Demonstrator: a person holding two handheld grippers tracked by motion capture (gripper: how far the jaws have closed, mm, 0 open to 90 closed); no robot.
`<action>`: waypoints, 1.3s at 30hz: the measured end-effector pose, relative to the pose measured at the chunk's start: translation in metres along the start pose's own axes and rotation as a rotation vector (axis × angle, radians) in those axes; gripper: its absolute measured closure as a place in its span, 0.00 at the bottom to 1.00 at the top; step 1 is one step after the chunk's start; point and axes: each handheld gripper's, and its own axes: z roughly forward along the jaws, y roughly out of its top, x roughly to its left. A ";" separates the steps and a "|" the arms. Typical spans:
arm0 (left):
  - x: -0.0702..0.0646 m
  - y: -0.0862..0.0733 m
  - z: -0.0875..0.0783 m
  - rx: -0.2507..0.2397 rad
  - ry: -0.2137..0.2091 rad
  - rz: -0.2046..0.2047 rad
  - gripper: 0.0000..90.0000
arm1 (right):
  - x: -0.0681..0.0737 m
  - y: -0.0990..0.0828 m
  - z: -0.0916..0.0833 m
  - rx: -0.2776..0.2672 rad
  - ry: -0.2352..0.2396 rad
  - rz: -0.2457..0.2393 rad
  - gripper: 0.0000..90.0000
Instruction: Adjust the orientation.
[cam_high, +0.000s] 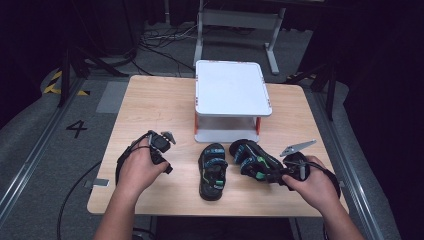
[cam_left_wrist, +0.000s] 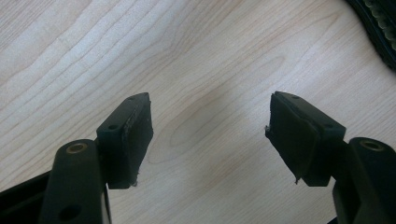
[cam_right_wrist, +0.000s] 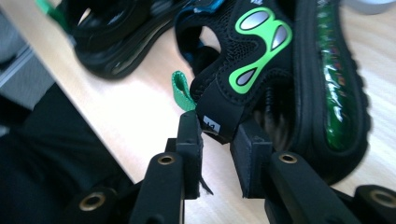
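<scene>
Two small black sandals with blue and green trim lie on the wooden table. The left sandal rests flat near the front middle. The right sandal is tilted on its side, and my right gripper is shut on its heel strap, beside a green pull loop. The left sandal appears beyond it in the right gripper view. My left gripper hovers over bare wood left of the sandals, jaws wide open with nothing between them. A sandal's edge shows at the top right corner there.
A white two-level stand with red posts sits at the back middle of the table, its lower shelf just behind the sandals. Cables and a metal frame lie on the floor beyond. The table's front edge is close to both hands.
</scene>
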 end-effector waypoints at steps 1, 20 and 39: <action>0.000 0.000 0.000 -0.004 -0.001 0.002 0.35 | -0.002 -0.001 -0.001 -0.001 -0.011 0.017 0.81; -0.001 0.002 0.001 -0.003 -0.007 0.005 0.35 | -0.036 -0.011 0.007 0.021 -0.258 0.114 0.66; 0.002 -0.010 -0.003 -0.012 0.001 -0.021 0.34 | -0.026 0.022 -0.013 -0.001 -0.240 -0.052 0.70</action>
